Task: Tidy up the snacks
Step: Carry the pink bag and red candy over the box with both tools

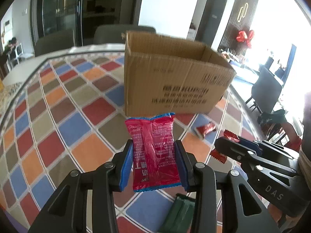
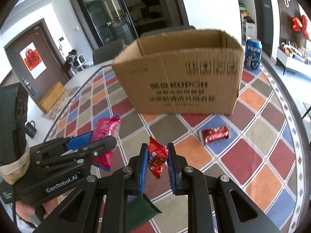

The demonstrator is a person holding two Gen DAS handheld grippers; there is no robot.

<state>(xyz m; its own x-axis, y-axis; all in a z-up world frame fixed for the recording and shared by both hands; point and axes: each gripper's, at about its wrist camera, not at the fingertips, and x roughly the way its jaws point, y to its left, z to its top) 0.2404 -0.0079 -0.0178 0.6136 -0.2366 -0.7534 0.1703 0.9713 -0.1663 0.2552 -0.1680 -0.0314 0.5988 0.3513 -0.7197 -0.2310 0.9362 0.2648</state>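
Left gripper [image 1: 154,155] clenches a glossy pink packet [image 1: 154,151]; right gripper [image 2: 157,160] pinches a crinkled red candy wrapper [image 2: 156,158]; the corrugated cardboard box [image 2: 180,77] fills frame centre.

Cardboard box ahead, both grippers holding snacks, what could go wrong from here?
The small red candy wrapper is pinched only across its middle by the right gripper, so it may slip before reaching the cardboard box. The left gripper with the pink snack packet is close beside it; they could collide over the opening.
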